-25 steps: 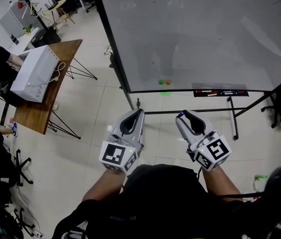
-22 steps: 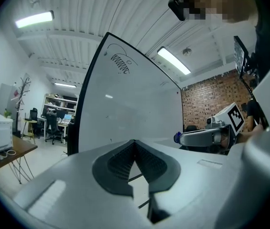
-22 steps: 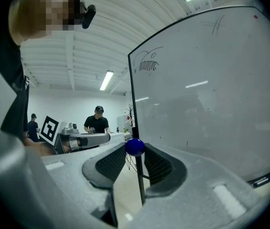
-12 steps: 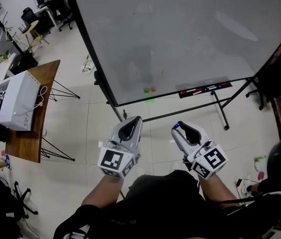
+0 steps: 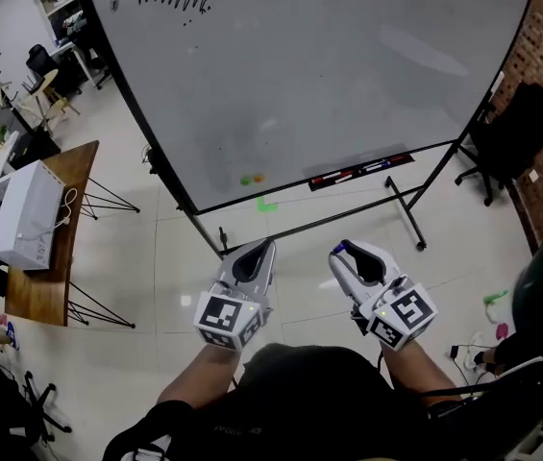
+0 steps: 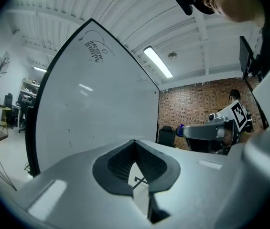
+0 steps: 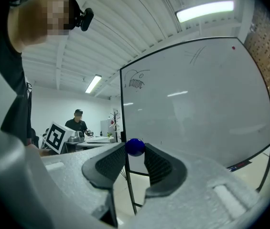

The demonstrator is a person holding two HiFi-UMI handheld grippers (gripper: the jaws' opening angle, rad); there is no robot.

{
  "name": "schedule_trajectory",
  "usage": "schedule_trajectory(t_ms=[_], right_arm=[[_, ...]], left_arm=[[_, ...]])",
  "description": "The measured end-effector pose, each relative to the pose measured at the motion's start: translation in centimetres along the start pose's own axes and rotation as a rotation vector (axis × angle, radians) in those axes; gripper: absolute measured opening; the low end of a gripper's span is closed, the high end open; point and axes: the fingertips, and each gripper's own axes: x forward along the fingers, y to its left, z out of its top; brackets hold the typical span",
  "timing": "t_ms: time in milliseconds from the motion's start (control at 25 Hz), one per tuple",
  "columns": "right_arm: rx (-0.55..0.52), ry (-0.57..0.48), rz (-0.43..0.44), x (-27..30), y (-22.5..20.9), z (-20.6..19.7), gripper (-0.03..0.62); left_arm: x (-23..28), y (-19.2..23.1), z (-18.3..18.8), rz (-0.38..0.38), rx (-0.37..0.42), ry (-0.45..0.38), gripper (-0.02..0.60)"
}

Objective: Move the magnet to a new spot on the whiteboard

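The large whiteboard stands on a wheeled frame ahead of me, with a green magnet and an orange magnet near its lower edge. My right gripper is held low in front of my body, shut on a small blue round magnet pinched at the jaw tips; the whiteboard rises beyond it. The blue magnet also shows in the head view. My left gripper is beside it, shut and empty, tips touching. Both are well short of the board.
A marker tray hangs under the board's right half. A wooden table with a white box stands at the left. A black chair sits by the brick wall at the right. A person stands far behind.
The head view has swung upward and left, so more of the whiteboard shows, with a scribble at the top. Both grippers stay about where they were, the right still pinching the blue magnet.
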Motion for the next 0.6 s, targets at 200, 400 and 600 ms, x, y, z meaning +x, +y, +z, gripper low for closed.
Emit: schedule_trajectory(t_ms=[200, 400, 600], right_arm=[[-0.035, -0.021, -0.031, -8.4, -2.4, 0.8, 0.110], [-0.036, -0.039, -0.071, -16.8, -5.4, 0.7, 0.110], [-0.027, -0.033, -0.130, -24.3, -8.7, 0.1, 0.110]], left_arm=[[2.0, -8.2, 0.5, -0.018, 0.032, -0.031, 0.015], [4.0, -17.1, -0.3, -0.061, 0.044, -0.035, 0.015], [6.8, -24.3, -1.2, -0.106, 0.047, -0.034, 0.015]])
